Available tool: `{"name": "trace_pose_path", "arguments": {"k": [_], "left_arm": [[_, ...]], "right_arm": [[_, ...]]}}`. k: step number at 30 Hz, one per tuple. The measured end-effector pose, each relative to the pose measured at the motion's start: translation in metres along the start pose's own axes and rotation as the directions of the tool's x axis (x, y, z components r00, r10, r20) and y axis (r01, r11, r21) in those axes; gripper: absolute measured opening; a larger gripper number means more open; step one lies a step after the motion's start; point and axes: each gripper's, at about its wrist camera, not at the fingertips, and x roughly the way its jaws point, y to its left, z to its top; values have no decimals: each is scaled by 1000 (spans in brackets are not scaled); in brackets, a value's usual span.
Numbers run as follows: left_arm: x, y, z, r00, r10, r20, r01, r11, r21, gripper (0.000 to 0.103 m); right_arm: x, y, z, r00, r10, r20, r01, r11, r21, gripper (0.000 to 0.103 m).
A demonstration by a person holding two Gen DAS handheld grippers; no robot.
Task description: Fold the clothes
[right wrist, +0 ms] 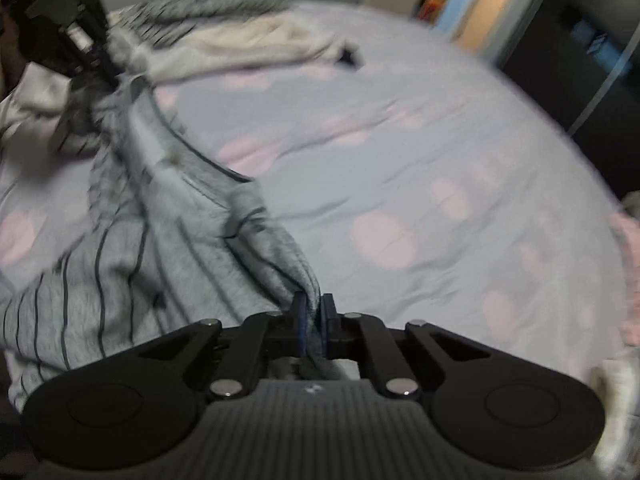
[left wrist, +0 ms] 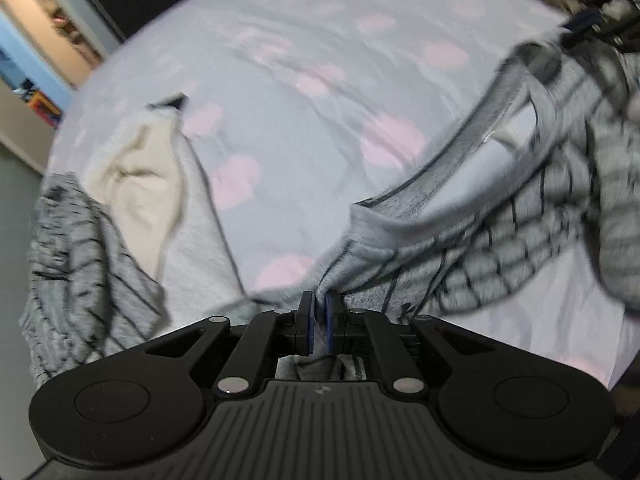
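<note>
Your left gripper (left wrist: 319, 304) and right gripper (right wrist: 313, 308) each pinch the grey striped top (left wrist: 472, 232), stretched blurry over the bed (left wrist: 300, 40); only the left view shows cream cloth (left wrist: 140, 188).

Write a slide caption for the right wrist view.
Right gripper pinches a grey striped garment over a lilac bedsheet with pink spots; left gripper holds its far end.

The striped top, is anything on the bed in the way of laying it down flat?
Nothing visible. Both tools, left and right, are shut on the striped top, and the bed sheet ahead looks bare. A cream and grey garment lies off to the left side.
</note>
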Motion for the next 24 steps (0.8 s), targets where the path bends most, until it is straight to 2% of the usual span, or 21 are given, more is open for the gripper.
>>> {"name": "trace_pose_path", "arguments": {"k": [3, 5, 7, 10, 13, 16, 20, 24], "left_arm": [[-30, 12, 11, 996, 23, 88, -16, 997, -79, 3], [-56, 21, 23, 985, 56, 161, -35, 991, -127, 0], [-86, 28, 35, 968, 117, 224, -81, 983, -165, 0], [-142, 41, 54, 924, 181, 336, -112, 970, -214, 0], [-183, 40, 68, 900, 162, 405, -99, 980, -171, 0], [-186, 20, 77, 909, 126, 397, -111, 992, -59, 0], [-155, -6, 81, 938, 67, 341, -85, 996, 38, 0], [-115, -24, 78, 961, -1, 278, -23, 996, 83, 5]], "right_arm": [[-36, -1, 9, 993, -106, 45, 105, 994, 22, 6], [-60, -3, 16, 984, -162, 71, 160, 986, 39, 5], [-85, -5, 23, 971, -219, 96, 214, 975, 57, 5], [-121, -8, 33, 944, -302, 131, 293, 952, 86, 5], [-158, -11, 44, 909, -384, 164, 368, 922, 119, 5], [-193, -13, 53, 869, -458, 190, 435, 888, 148, 5], [-200, -6, 50, 877, -452, 163, 436, 891, 127, 5], [-191, -7, 27, 893, -436, 107, 418, 894, 161, 5]]}}
